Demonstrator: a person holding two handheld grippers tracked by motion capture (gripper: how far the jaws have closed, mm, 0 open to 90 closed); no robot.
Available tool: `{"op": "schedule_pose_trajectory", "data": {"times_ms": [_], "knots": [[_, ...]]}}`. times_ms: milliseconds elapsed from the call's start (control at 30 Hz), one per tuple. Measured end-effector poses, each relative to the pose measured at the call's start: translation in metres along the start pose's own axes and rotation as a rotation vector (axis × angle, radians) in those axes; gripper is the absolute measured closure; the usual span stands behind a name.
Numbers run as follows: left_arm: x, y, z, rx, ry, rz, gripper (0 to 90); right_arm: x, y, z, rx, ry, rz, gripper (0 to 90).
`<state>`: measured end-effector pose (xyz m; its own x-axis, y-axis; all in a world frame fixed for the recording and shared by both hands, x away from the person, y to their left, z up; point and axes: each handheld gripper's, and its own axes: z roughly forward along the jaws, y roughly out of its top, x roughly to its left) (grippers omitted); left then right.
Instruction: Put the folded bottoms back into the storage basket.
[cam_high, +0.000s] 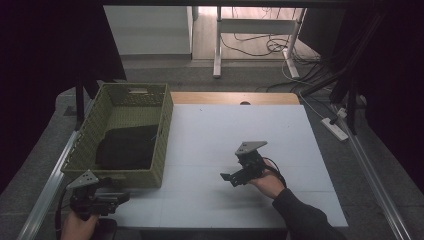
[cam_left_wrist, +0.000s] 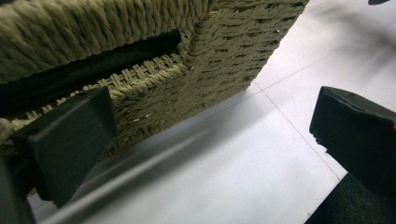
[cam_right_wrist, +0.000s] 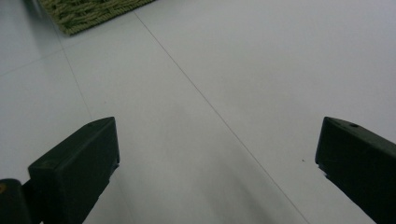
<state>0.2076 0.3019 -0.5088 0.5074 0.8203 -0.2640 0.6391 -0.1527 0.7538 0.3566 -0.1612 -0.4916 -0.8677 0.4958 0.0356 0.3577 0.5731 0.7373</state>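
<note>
While each hand-held gripper, left and right, gapes wide, woven green basket, dark folded cloth inside, smooth white table.

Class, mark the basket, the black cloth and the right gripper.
basket (cam_high: 86, 137): high view, left woven wall.
black cloth (cam_high: 127, 147): high view, its middle, inside the basket.
right gripper (cam_high: 227, 178): high view, between its fingertips.

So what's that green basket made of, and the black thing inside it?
The green basket looks woven from twisted cord, maybe paper rope or seagrass: the left gripper view shows thick, matt, plaited strands. The black thing inside looks like soft folded cloth, dull and not shiny, but it is too dark to be sure.
</note>
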Motion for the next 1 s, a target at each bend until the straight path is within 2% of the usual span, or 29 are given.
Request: {"op": "schedule_pose_trajectory", "data": {"times_ms": [367, 1000], "knots": [[0.000, 0.000, 0.000, 0.001, -0.003, -0.002, 0.4, 0.003, -0.016, -0.014, 0.010, -0.020, 0.019, 0.2], [0.000, 0.001, 0.001, 0.009, -0.005, -0.002, 0.6, 0.004, -0.033, -0.036, 0.019, -0.041, 0.043, 0.2]]}}
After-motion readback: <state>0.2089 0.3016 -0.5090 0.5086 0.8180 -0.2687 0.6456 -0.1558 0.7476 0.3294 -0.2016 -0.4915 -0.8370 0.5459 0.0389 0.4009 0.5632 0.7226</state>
